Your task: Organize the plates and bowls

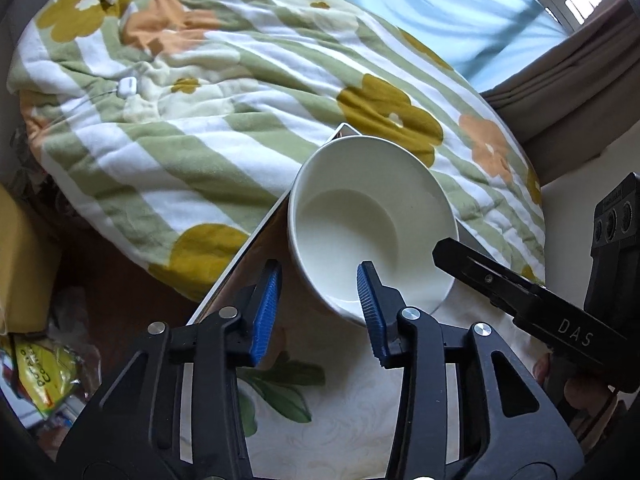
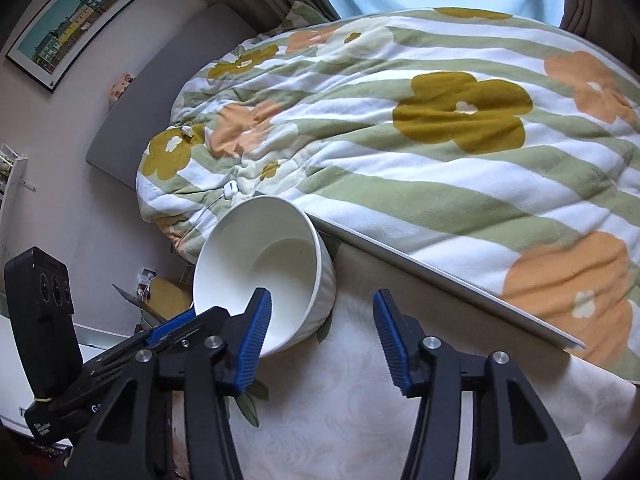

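Note:
A white ribbed bowl (image 1: 360, 224) sits on the table's white floral cloth (image 1: 344, 408), near its far edge beside the bed. My left gripper (image 1: 318, 312) is open, its jaws astride the bowl's near left wall, one blue pad (image 1: 370, 312) inside the rim. My right gripper (image 2: 322, 340) is open, its left pad (image 2: 256, 344) inside the bowl (image 2: 276, 272), the right pad over the cloth (image 2: 360, 420). The right gripper's finger (image 1: 520, 296) reaches the bowl's right rim in the left wrist view. Neither grips the bowl. No plates show.
A bed with a green-striped floral quilt (image 1: 224, 120) lies just beyond the table's metal edge (image 2: 440, 276). A snack bag (image 1: 44, 380) and a cardboard box (image 1: 20, 264) lie left, below the table. A framed picture (image 2: 76, 20) hangs on the wall.

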{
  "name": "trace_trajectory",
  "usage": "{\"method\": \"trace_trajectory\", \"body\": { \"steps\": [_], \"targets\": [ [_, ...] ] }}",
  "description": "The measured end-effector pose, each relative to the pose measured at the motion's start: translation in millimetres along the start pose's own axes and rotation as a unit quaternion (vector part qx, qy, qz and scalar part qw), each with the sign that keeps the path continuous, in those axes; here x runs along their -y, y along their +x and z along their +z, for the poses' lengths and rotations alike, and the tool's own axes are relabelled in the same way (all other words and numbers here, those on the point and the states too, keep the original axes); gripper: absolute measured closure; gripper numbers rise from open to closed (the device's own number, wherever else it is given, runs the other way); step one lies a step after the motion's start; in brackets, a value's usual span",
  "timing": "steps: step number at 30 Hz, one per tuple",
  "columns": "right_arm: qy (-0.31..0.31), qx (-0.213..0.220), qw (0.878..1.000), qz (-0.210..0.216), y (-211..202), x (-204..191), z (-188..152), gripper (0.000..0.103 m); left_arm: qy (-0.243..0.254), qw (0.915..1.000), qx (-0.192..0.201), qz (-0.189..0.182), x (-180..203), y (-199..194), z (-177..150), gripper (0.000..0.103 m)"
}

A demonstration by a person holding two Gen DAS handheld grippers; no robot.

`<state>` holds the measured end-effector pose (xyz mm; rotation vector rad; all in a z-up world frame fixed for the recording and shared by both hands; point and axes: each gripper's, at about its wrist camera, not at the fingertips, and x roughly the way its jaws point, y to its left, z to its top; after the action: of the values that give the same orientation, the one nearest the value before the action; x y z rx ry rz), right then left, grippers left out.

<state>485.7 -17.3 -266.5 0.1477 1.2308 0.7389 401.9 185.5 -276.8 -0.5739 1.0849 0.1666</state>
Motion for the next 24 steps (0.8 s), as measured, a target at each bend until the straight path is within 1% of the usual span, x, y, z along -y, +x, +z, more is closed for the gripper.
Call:
{"method": "trace_trajectory", "body": {
  "steps": [1, 2, 4, 6, 7, 8, 13, 18, 24],
  "targets": [
    [0.001, -0.003, 1.0, 0.001, 3, 0, 1, 0.062, -0.001, 1.0, -0.002, 0.0, -1, 3, 1, 0.073],
    [0.002, -0.004, 1.0, 0.002, 7, 0, 3, 0.068, -0.002, 1.0, -0.004, 0.0, -2, 5, 2, 0.075],
    [0.0, -0.005, 1.0, -0.001, 14, -1, 5, 0.069, -0.004, 1.0, -0.002, -0.002, -4, 8, 5, 0.079],
    [-0.004, -0.005, 1.0, -0.005, 17, -3, 7, 0.075, -0.001, 1.0, 0.0, 0.002, -4, 9, 7, 0.081],
    [-0.008, -0.007, 1.0, -0.007, 18, -3, 7, 0.083, 0.001, 1.0, 0.001, 0.005, -3, 10, 8, 0.081],
    [-0.011, -0.009, 1.0, -0.006, 20, -4, 6, 0.087, 0.004, 1.0, 0.002, 0.008, -2, 11, 8, 0.082],
    [-0.03, -0.002, 0.999, -0.024, 20, -10, 5, 0.087, 0.019, 0.9996, 0.005, 0.021, 2, 10, 9, 0.082],
    [-0.03, 0.008, 0.999, -0.022, 15, -10, 1, 0.087, 0.037, 0.9987, 0.015, 0.031, 9, 3, 7, 0.082],
    [-0.023, 0.033, 0.999, -0.014, -10, -14, -9, 0.087, 0.064, 0.9966, 0.036, 0.038, 28, -24, -2, 0.082]
  ]
}}
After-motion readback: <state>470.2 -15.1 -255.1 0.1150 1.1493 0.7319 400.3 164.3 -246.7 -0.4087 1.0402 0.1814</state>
